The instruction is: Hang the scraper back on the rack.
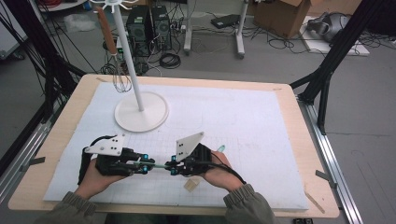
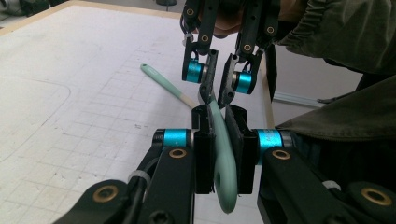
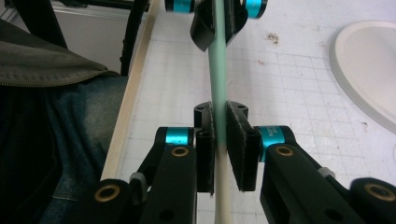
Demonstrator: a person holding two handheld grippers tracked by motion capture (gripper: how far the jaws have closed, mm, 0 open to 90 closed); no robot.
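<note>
High view: low in the frame, left of centre, the left gripper (image 1: 148, 167) and the right gripper (image 1: 171, 166) face each other tip to tip above the white mat (image 1: 261, 121), both clamped on a mint-green spatula (image 1: 159, 166) that spans the gap between them; its handle end shows just beyond the right hand (image 1: 219, 169). A white stand (image 1: 141, 111) with a hanging whisk (image 1: 120, 77) occupies the upper left. Left gripper view: at centre, the jaws are narrow, pinching the spatula's blade edge-on; the opposite gripper grips it above. Right gripper view: the jaws are closed on the shaft, which runs vertically through the centre.
</note>
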